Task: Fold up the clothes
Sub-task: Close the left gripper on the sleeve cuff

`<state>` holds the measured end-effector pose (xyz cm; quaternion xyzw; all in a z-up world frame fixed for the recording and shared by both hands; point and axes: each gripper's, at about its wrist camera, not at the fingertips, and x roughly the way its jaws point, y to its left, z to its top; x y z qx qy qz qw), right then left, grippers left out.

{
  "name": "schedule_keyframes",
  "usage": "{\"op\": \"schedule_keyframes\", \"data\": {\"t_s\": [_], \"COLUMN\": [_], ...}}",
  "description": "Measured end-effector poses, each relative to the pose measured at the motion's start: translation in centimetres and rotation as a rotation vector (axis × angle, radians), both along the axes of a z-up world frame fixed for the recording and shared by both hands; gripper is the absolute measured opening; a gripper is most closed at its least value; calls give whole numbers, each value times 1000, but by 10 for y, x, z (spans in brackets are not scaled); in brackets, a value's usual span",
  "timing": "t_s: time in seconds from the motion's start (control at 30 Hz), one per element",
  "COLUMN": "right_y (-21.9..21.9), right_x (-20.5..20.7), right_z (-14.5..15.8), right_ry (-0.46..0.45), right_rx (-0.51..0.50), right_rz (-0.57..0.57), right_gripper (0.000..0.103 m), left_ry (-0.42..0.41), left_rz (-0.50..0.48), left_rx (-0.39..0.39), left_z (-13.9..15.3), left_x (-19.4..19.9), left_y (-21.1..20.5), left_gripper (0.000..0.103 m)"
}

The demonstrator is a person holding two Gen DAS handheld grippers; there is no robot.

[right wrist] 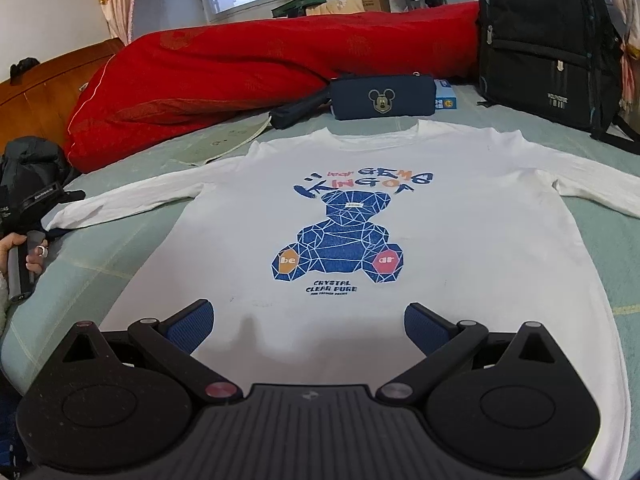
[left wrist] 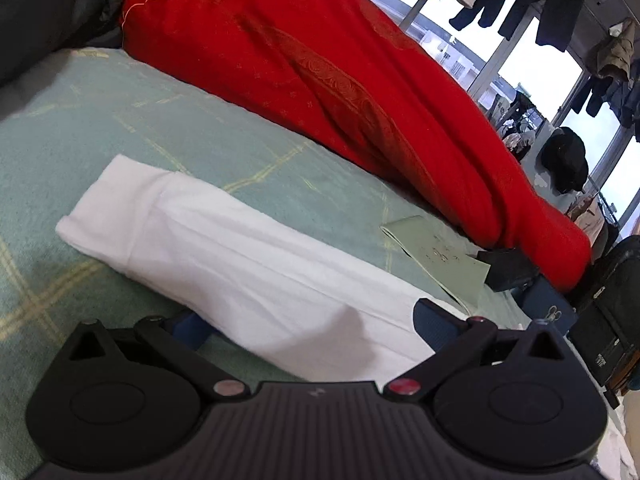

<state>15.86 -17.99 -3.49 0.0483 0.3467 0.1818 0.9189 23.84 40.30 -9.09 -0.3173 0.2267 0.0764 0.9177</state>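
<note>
I see the white shirt [right wrist: 360, 216] spread flat on the bed [right wrist: 100, 236]. My right hand-held gripper [right wrist: 308, 324] gapes over its hem; my left hand-held gripper [left wrist: 308, 322] straddles a sleeve [left wrist: 224, 236], jaws apart.

Shirt [right wrist: 360, 208] right sleeve cut off; its small print unreadable

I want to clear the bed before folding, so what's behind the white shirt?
Behind the white shirt lie a navy pouch, a red quilt and a black backpack. Whatever is behind the quilt is hidden.
</note>
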Motion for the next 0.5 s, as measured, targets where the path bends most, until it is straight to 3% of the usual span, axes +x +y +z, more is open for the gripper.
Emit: {"op": "schedule_keyframes", "data": {"t_s": [0.13,0.3,0.5], "right_y": [0,-4,-6], "right_x": [0,0,-4], "right_z": [1,1,3], "right_ry": [2,7,-4], "right_rx": [13,17,29], "right_rz": [3,-13,-3], "right_gripper": [103,103,103], "left_ry": [-36,-34,-27], "left_rz": [62,74,79], "left_rx": [-61,-73,-33], "left_z": [-2,5,19], "left_x": [8,19,28], "left_y": [15,13,6], "left_gripper": [102,102,102]}}
